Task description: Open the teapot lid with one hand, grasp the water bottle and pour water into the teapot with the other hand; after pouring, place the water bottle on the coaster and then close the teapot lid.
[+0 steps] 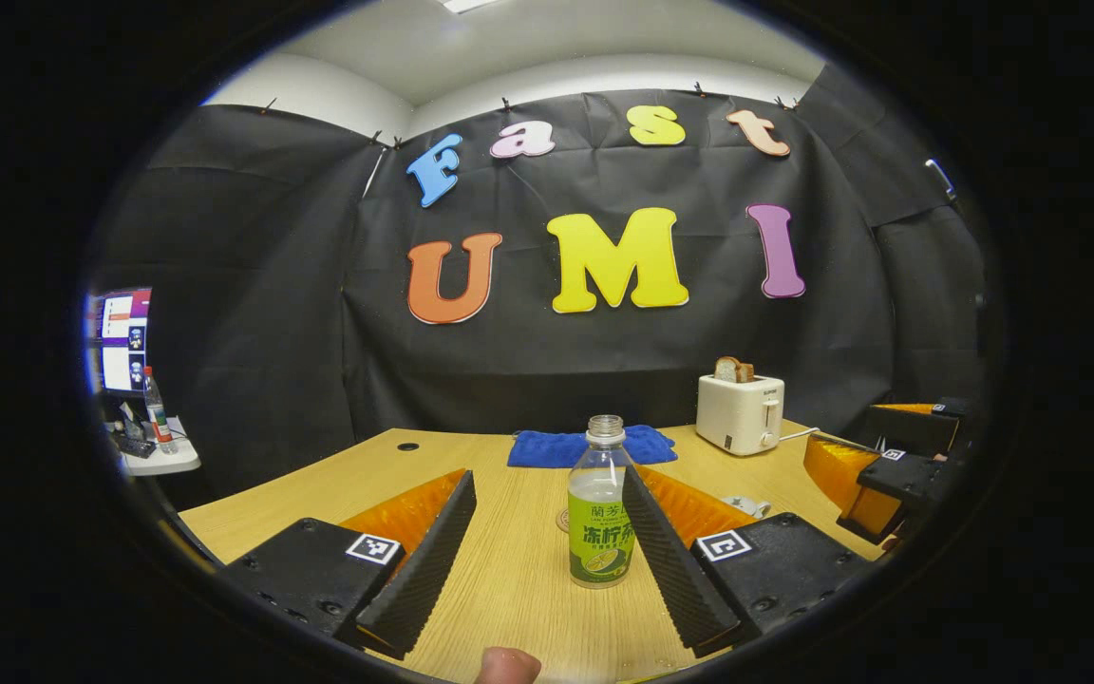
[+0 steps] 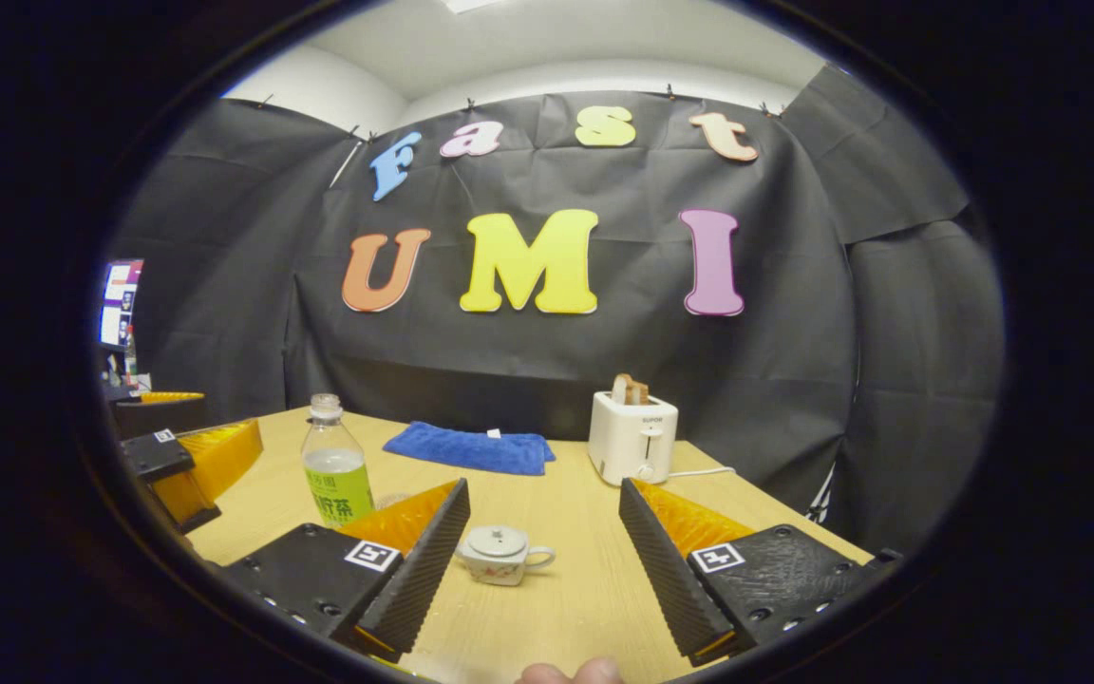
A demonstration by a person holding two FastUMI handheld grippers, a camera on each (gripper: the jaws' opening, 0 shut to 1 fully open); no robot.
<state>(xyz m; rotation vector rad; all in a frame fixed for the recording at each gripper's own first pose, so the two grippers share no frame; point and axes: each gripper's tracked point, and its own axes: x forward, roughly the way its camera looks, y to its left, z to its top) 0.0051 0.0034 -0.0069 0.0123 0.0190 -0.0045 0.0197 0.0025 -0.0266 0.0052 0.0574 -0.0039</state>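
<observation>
An uncapped water bottle (image 1: pixel 597 513) with a green label stands upright on the wooden table (image 1: pixel 509 589). It sits between the fingers of my open left gripper (image 1: pixel 547 489), close to the right-hand finger and apart from the other. A round coaster (image 1: pixel 563 520) peeks out just behind the bottle. The small white teapot (image 2: pixel 499 553), lid on, lies low between the fingers of my open right gripper (image 2: pixel 543 494), nearer its left finger. In the right gripper view the bottle (image 2: pixel 336 475) stands left of it, with the left gripper (image 2: pixel 188 427) further left.
A white toaster (image 2: pixel 632 437) holding bread stands at the back right, with a folded blue cloth (image 2: pixel 471 446) at the back middle. A side table with a monitor (image 1: pixel 124 342) is off to the left. The right gripper (image 1: pixel 875 456) is at the table's right edge.
</observation>
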